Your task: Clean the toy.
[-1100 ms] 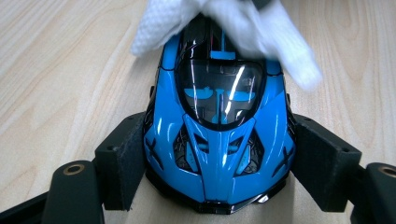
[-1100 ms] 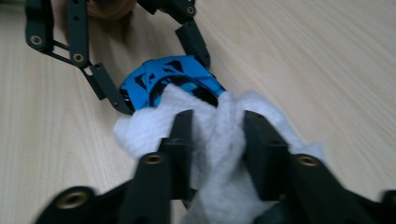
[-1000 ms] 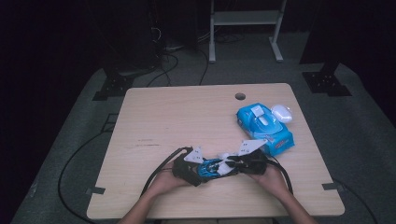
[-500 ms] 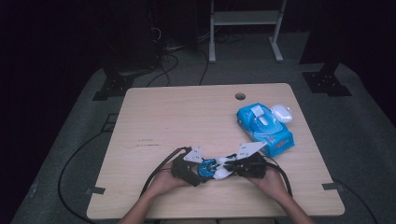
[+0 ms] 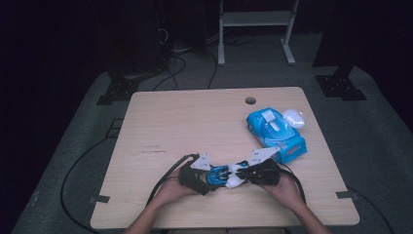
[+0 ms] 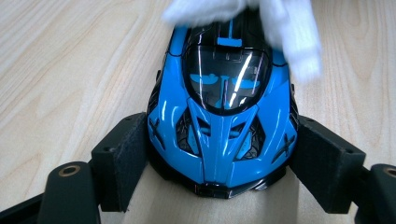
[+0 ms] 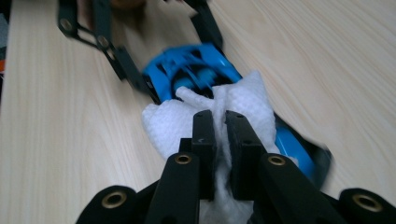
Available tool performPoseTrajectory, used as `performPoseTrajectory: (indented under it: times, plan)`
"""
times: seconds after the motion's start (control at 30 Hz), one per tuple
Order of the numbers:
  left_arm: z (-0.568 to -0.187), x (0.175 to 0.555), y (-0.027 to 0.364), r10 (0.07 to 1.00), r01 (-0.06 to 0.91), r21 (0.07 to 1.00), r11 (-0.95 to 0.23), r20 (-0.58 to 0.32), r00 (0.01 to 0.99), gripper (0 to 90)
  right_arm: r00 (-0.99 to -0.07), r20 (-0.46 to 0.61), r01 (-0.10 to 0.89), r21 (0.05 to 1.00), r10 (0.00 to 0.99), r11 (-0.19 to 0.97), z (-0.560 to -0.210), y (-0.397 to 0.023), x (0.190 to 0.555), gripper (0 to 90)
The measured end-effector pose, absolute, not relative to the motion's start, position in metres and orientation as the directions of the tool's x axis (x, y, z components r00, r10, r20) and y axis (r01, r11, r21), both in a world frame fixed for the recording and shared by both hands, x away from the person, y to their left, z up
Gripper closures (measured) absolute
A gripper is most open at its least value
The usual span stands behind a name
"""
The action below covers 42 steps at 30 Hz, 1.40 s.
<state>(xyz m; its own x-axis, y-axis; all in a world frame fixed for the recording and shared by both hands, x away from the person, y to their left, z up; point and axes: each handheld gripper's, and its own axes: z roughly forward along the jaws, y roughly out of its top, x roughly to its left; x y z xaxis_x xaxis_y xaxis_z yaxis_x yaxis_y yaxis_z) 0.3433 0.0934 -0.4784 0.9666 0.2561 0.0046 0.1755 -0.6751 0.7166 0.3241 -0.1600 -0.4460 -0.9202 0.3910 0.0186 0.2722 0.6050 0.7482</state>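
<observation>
Glossy blue toy car (image 6: 219,116), rigid and slippery: my left hand-held gripper (image 6: 219,161) clamps its flanks; right hand-held gripper (image 7: 220,135) pinches the soft wipe (image 7: 187,123) over it.

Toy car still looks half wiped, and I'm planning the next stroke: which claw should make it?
Probably the right claw: it is shut on the white wipe, lying on the toy car. The left claw clamps the car steady.

Dim room, grey floor (image 5: 73,146), wooden table (image 5: 195,122)
</observation>
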Motion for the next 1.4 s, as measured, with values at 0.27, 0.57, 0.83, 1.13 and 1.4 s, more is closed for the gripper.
performPoseTrajectory:
  times: [0.27, 0.57, 0.83, 1.13, 1.4]
  plan:
    - [-0.478, 0.345, 0.094, 0.26, 0.189, 0.715, -0.674, -0.011, 0.966, 21.8, -0.932, -0.013, 0.24, 0.725, 0.362, 0.646, -0.441, -0.145, 0.324, 81.9]
    - [-0.477, 0.345, 0.096, 0.253, 0.184, 0.712, -0.678, -0.01, 0.967, 23.2, -0.947, 0.033, 0.237, 0.746, 0.321, 0.622, -0.442, -0.129, 0.334, 82.2]
    - [-0.476, 0.343, 0.101, 0.262, 0.197, 0.713, -0.673, -0.02, 0.965, 18.4, -0.936, -0.016, 0.233, 0.72, 0.351, 0.654, -0.437, -0.132, 0.339, 82.5]
    - [-0.474, 0.343, 0.108, 0.253, 0.193, 0.702, -0.685, -0.019, 0.967, 25.5, -0.932, -0.014, 0.244, 0.717, 0.363, 0.653, -0.439, -0.134, 0.338, 71.0]
    - [-0.475, 0.343, 0.106, 0.252, 0.193, 0.71, -0.677, -0.023, 0.968, 25.6, -0.932, -0.096, 0.184, 0.707, 0.35, 0.683, -0.441, -0.125, 0.333, 69.6]
